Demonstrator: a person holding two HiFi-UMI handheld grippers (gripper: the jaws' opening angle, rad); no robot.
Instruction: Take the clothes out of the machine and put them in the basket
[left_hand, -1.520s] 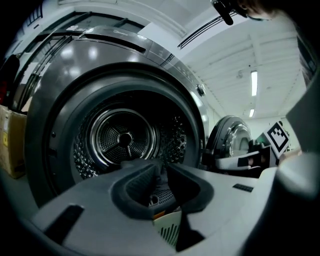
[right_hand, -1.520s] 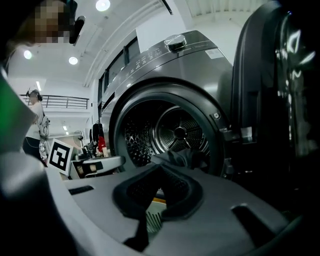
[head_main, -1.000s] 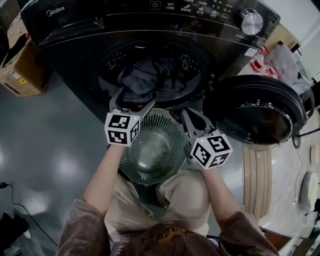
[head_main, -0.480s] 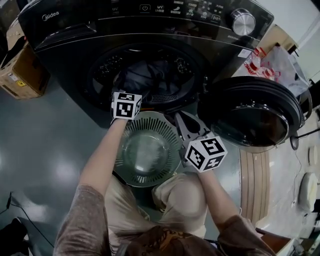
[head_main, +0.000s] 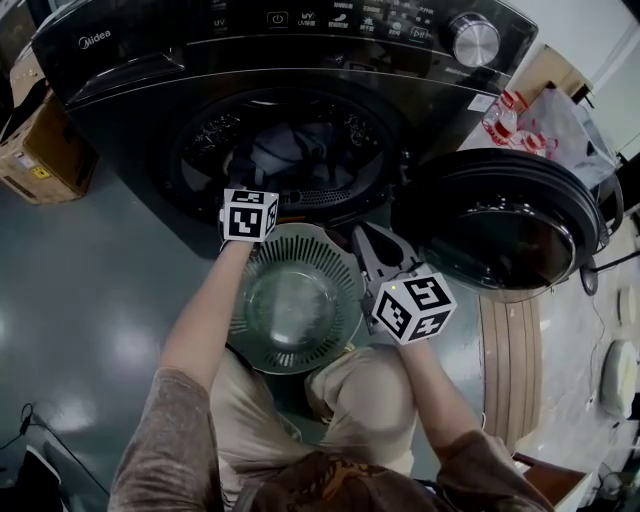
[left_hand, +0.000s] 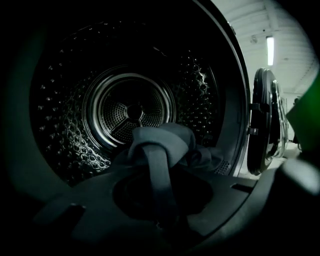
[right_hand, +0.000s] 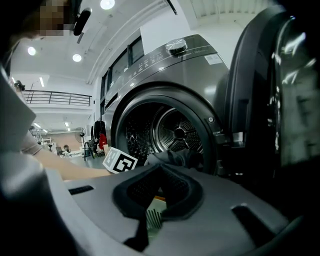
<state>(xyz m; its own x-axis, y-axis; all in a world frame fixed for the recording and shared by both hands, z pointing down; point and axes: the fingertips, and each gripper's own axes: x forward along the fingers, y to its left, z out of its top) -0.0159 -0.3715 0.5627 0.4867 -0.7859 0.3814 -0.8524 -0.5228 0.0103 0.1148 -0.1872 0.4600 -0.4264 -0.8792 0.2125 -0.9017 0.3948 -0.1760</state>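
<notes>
A dark grey garment lies bunched at the front of the washing machine's drum. My left gripper reaches into the drum opening. Its jaws are closing, and a strip of the garment runs between them, pinched where they meet. My right gripper hangs outside the machine over the round slatted basket; its jaws stand shut with nothing in them. In the right gripper view the right gripper points at the open drum, with the garment at the drum's lip.
The round door stands swung open to the right of the drum. A cardboard box sits on the floor at the left, and a plastic bag lies behind the door. The person's knees are just below the basket.
My left gripper went forward from the drum's lip into the drum, and its open jaws closed on the dark garment. The right gripper has stayed put.
</notes>
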